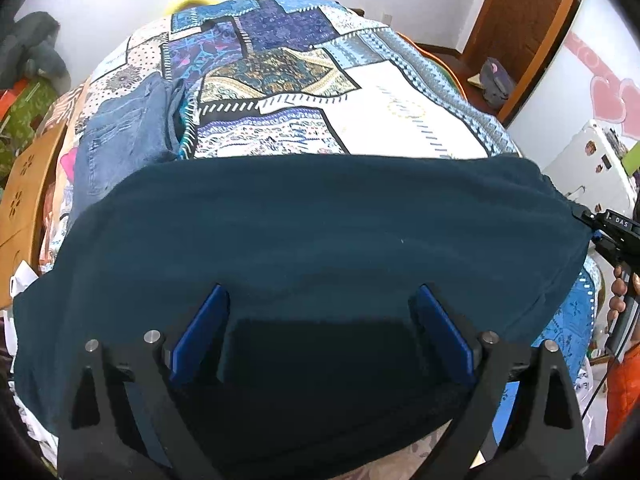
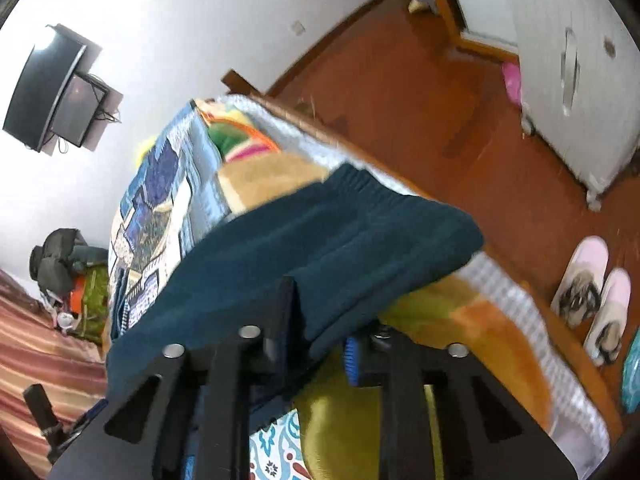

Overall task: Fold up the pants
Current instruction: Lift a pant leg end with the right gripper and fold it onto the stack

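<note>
Dark teal pants [image 1: 320, 240] lie folded across the near part of the bed on a blue patchwork bedspread [image 1: 304, 92]. My left gripper [image 1: 322, 300] hovers over the pants' near edge with its blue fingers [image 1: 206, 332] wide apart and nothing between them. My right gripper [image 1: 612, 228] shows at the pants' right end. In the right wrist view the pants [image 2: 320, 248] run away from the gripper [image 2: 320, 344], and a fold of the teal cloth sits between its jaws near the bed's edge.
Folded blue jeans [image 1: 120, 136] lie at the far left of the bed. A wooden chair back [image 1: 24, 184] stands left of the bed. Slippers [image 2: 592, 300] sit on the red floor beside a white cabinet [image 2: 580, 80]. A wall-mounted TV [image 2: 48, 92] hangs beyond.
</note>
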A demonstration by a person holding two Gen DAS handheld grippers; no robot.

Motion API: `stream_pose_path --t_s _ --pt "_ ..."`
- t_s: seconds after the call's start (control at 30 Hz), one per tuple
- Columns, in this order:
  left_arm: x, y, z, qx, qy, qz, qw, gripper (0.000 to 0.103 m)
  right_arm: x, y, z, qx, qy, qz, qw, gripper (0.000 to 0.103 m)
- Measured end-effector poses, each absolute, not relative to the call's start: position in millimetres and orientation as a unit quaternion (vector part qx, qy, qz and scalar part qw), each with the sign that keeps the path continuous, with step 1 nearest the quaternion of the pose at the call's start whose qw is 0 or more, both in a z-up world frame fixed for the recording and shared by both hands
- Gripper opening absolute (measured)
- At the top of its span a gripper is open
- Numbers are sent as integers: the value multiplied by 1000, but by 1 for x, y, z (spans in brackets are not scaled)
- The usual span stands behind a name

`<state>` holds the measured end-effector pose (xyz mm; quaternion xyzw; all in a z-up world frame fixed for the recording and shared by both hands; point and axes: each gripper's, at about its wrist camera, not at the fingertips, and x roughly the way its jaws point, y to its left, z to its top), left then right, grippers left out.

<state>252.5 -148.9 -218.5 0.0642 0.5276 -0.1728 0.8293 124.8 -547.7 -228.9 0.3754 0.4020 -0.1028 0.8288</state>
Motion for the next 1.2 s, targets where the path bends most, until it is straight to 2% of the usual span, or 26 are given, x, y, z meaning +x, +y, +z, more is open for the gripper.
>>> stream_pose_path --t_s 0.3,0.47,0.67,0.87,1.2 --pt "249 -120 -183 33 489 -164 856 97 136 -509 -141 256 315 -85 910 13" --pt "244 -103 -162 9 467 -165 869 97 155 -471 -94 212 279 -14 936 12" --pt "236 -80 -146 -13 447 -160 880 97 176 -408 -61 175 258 89 946 11" --pt "230 -56 -142 -29 441 -144 885 97 203 -328 -82 120 298 184 929 11" --pt "218 -20 -145 -48 445 -113 887 97 208 -226 -183 64 437 291 849 10"
